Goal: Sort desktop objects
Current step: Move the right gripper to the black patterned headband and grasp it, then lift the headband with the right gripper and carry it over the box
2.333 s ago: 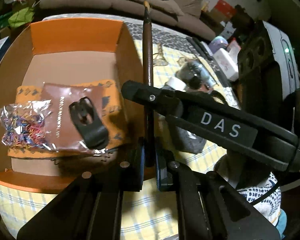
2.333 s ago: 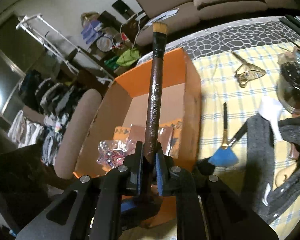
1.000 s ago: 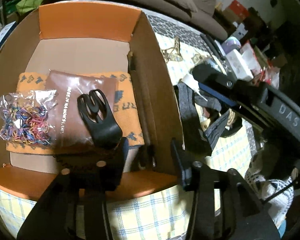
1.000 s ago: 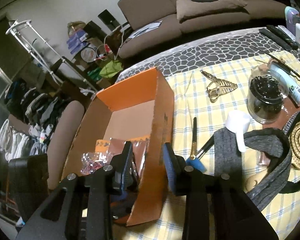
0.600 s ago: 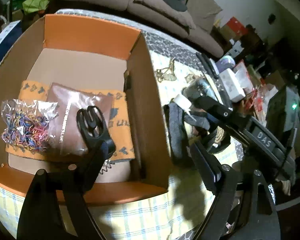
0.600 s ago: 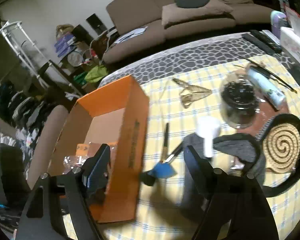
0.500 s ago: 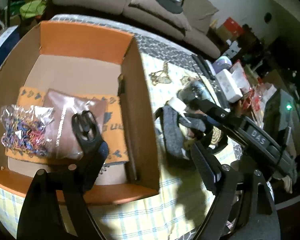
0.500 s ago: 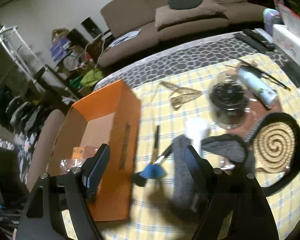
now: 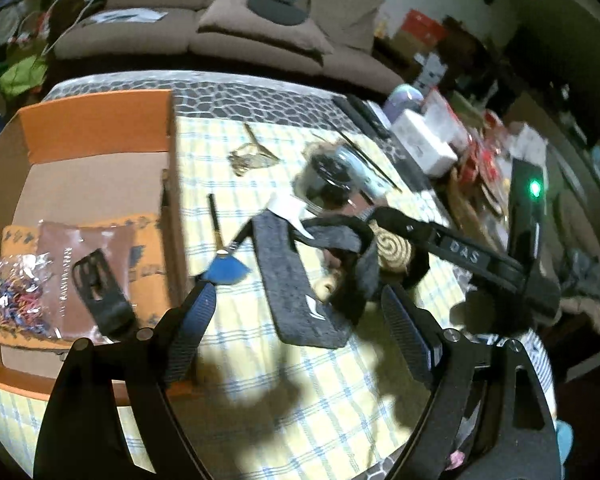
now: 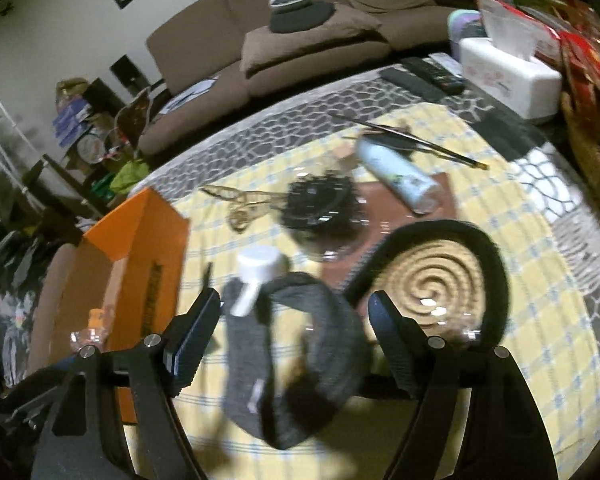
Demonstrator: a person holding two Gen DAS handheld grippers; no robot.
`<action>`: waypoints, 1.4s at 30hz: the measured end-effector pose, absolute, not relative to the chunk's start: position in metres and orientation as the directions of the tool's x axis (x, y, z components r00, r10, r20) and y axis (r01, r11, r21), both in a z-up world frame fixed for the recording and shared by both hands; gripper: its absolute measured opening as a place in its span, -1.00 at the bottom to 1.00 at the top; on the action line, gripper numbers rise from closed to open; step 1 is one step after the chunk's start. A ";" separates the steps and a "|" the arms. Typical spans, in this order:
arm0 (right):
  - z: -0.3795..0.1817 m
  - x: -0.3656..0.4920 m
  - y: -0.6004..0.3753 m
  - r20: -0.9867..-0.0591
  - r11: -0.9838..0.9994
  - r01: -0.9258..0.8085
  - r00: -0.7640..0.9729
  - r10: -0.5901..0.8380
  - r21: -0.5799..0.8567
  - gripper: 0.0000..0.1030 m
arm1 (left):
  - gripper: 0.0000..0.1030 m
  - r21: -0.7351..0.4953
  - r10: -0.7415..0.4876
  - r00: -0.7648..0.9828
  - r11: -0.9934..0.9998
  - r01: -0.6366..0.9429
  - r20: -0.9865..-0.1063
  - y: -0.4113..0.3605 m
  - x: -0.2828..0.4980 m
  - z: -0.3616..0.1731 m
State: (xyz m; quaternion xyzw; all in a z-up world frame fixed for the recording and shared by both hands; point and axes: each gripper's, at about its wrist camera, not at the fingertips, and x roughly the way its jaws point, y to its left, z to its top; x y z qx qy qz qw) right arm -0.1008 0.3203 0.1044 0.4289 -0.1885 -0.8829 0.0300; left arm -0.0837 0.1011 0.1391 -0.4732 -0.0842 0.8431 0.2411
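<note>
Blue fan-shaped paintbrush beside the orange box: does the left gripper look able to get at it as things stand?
Probably yes. The left gripper is open and empty, and the blue fan-shaped paintbrush lies uncovered on the yellow checked cloth by its left finger. The orange cardboard box wall stands close, and the grey fabric strap lies alongside.

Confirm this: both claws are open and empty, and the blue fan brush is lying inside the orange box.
Not quite. Both the left claw and the right claw are open and empty, but the blue fan brush lies on the checked tablecloth beside the orange box, not inside it. The left wrist view shows this.
</note>
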 end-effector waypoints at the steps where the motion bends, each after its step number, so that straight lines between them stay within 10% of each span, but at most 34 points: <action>1: 0.102 -0.099 0.327 -0.751 -0.927 -0.120 -0.627 -0.206 0.354 0.52 | 0.62 -0.359 0.483 -0.431 -0.869 -0.341 -0.762 0.109 -0.082 0.138; 25: 0.061 -0.074 0.446 -0.821 -0.868 -0.375 -0.568 -0.062 0.325 0.51 | 0.62 -0.284 0.459 -0.303 -0.831 -0.478 -0.835 0.216 -0.054 0.091; 29: 0.047 -0.074 0.451 -0.823 -0.845 -0.379 -0.555 -0.119 0.377 -0.14 | 0.62 -0.311 0.471 -0.281 -0.829 -0.464 -0.836 0.225 -0.055 0.087; 38: 0.036 -0.084 0.436 -0.859 -0.893 -0.357 -0.508 -0.061 0.274 -0.23 | 0.62 -0.313 0.468 -0.262 -0.827 -0.467 -0.844 0.240 -0.054 0.081; 42: 0.033 -0.081 0.440 -0.839 -0.860 -0.353 -0.526 -0.143 0.369 -0.70 | 0.62 -0.317 0.461 -0.252 -0.833 -0.454 -0.851 0.239 -0.055 0.076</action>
